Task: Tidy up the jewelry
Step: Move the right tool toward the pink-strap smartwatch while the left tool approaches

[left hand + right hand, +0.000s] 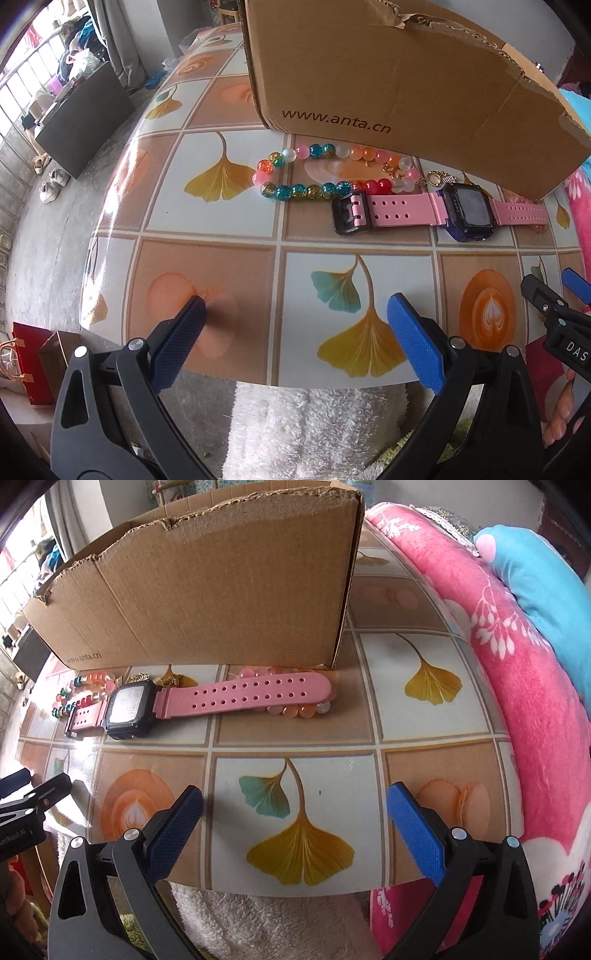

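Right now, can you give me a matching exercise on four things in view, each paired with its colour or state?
Things:
1. watch
2. bead bracelet
3. cardboard box
4. right tongs

States:
A. torn top edge, printed web address
B. open, holding nothing
C. pink strap laid flat, dark case
D. multicoloured loop lying beside the box

Pairs: 1-C, 2-D, 3-A, 4-B

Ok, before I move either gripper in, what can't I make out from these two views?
- Inside of the cardboard box: hidden by its front wall in both views.
- Peach bead bracelet: mostly covered by the pink watch strap, right wrist view.
- Gold charm by the multicolour bead bracelet: too small, left wrist view.
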